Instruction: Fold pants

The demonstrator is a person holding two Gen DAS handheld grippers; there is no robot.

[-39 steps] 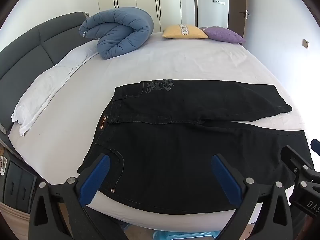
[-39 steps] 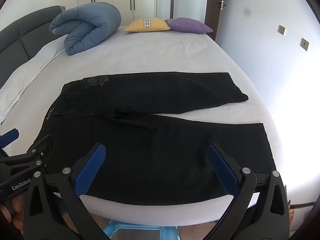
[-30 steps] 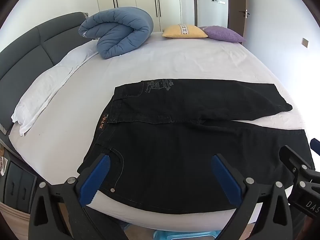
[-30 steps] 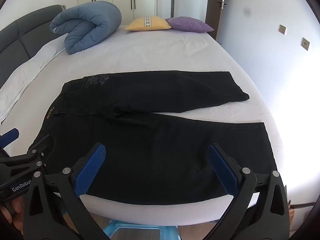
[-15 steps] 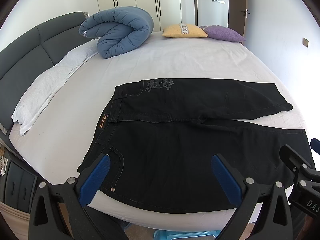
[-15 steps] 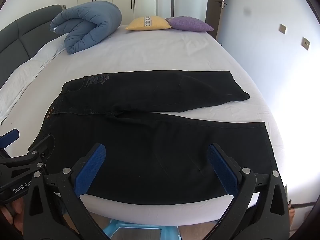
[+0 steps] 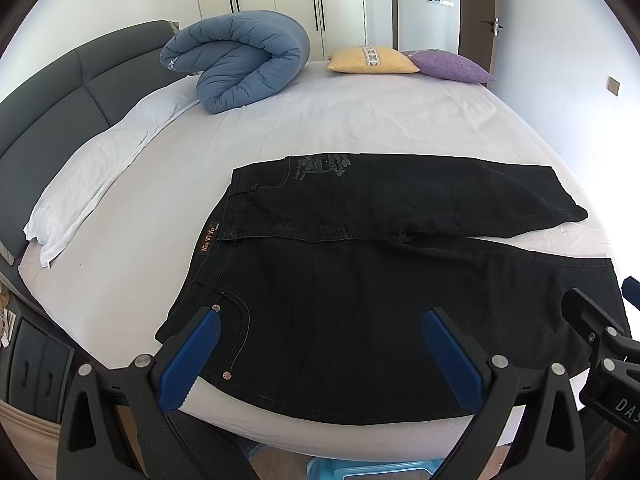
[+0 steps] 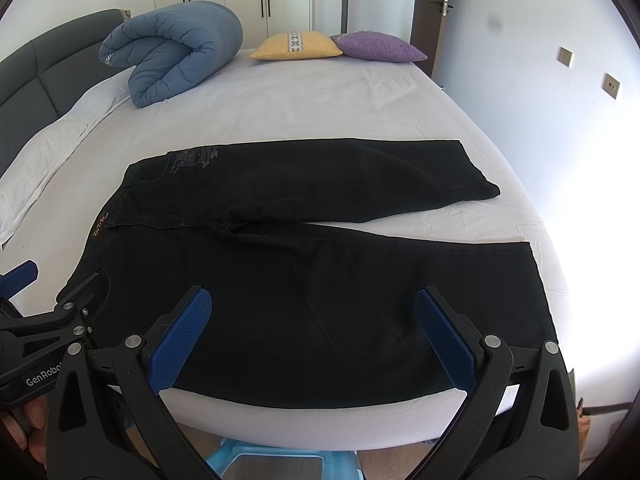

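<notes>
Black pants (image 7: 360, 280) lie spread flat on the white bed (image 7: 360, 120), waistband to the left, two legs running right; they also show in the right wrist view (image 8: 320, 260). My left gripper (image 7: 320, 344) is open and empty, above the near edge of the pants by the pocket. My right gripper (image 8: 312, 328) is open and empty, above the near leg's lower edge. Each gripper shows at the edge of the other's view.
A rolled blue duvet (image 7: 240, 60), a yellow cushion (image 7: 370, 59) and a purple cushion (image 7: 448, 66) lie at the far end. A white pillow (image 7: 100, 160) lies along the grey headboard (image 7: 52, 92) at left. A blue stool (image 8: 272, 460) stands below the bed's near edge.
Both grippers have barely moved; the views shift only slightly. The pants lie as before.
</notes>
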